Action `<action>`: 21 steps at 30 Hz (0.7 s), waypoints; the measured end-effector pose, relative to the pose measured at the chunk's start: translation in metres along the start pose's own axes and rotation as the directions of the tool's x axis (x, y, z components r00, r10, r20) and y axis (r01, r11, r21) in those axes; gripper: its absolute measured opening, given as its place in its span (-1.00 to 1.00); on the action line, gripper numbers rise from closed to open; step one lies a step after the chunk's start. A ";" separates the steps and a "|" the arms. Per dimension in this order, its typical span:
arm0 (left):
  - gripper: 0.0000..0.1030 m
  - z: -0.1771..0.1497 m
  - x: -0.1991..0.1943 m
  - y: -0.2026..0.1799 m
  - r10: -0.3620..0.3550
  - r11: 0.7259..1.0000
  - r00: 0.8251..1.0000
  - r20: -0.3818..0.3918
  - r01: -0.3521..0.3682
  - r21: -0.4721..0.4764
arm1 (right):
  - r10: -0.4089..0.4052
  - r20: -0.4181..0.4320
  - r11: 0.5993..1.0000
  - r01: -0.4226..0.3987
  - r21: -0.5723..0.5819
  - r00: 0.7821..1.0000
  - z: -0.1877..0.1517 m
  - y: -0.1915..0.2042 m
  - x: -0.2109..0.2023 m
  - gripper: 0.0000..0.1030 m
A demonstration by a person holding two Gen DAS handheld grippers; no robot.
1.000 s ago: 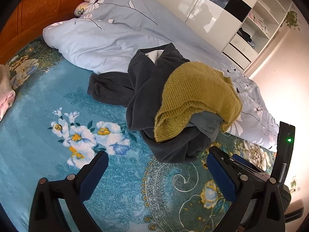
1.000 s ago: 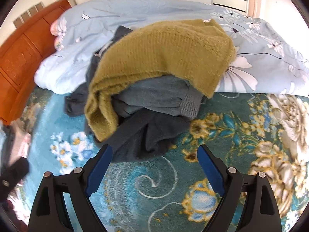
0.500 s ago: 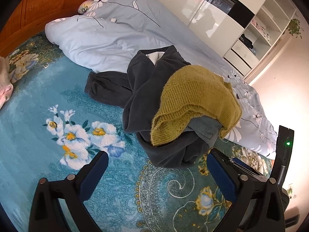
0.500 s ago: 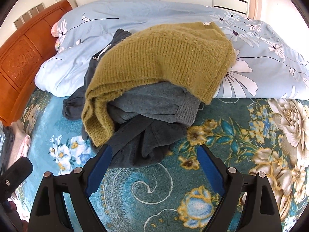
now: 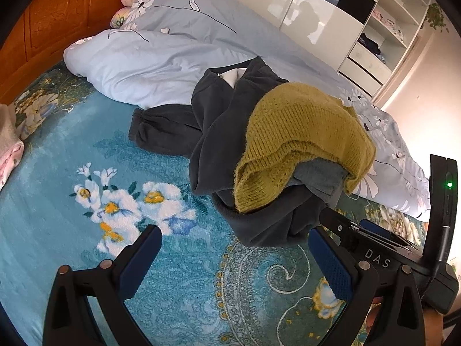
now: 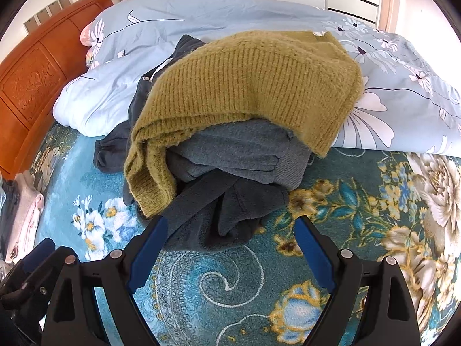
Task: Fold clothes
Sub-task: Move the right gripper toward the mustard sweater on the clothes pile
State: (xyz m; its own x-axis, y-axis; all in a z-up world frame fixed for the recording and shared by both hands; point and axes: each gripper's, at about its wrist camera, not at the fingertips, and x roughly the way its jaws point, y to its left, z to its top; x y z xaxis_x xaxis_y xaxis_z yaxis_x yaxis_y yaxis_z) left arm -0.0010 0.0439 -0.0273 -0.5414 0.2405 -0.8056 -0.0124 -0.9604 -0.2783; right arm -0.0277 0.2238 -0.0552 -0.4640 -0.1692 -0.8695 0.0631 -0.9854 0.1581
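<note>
I have both sets of jaws spread wide and holding nothing, the left gripper (image 5: pixel 233 255) and right gripper (image 6: pixel 230 240) low over the teal bedspread (image 5: pixel 86 230). The clothes heap (image 6: pixel 227 173) sits mid-bed against the blue duvet (image 5: pixel 161 66) — mustard sweater (image 6: pixel 247 86) on top, grey garments (image 6: pixel 239 155) beneath. It lies straight ahead of the right jaws, its dark hem just beyond the fingertips, so I judge the right nearer — the left sees it ahead and rightward.

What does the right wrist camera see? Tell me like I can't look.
A mustard knit sweater tops a heap of dark grey clothes on a teal flowered blanket. The open right gripper is just before the heap, holding nothing.
</note>
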 end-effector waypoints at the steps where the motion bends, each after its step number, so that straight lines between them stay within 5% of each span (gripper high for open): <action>1: 1.00 0.000 0.000 0.000 0.003 1.000 1.000 0.000 -0.003 0.005 | 0.000 0.000 1.000 0.000 -0.001 1.000 0.000 0.000 0.000 0.75; 21: 1.00 -0.003 0.006 0.010 0.007 1.000 1.000 -0.017 -0.008 -0.022 | -0.035 -0.001 0.997 0.035 -0.063 0.999 0.013 0.012 0.003 0.75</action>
State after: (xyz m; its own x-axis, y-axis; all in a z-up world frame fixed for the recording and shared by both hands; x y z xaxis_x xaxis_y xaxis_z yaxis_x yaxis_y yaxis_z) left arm -0.0020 0.0359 -0.0370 -0.5275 0.2358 -0.8161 0.0103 -0.9588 -0.2838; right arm -0.0397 0.2115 -0.0498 -0.4651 -0.1348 -0.8749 0.1026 -0.9899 0.0980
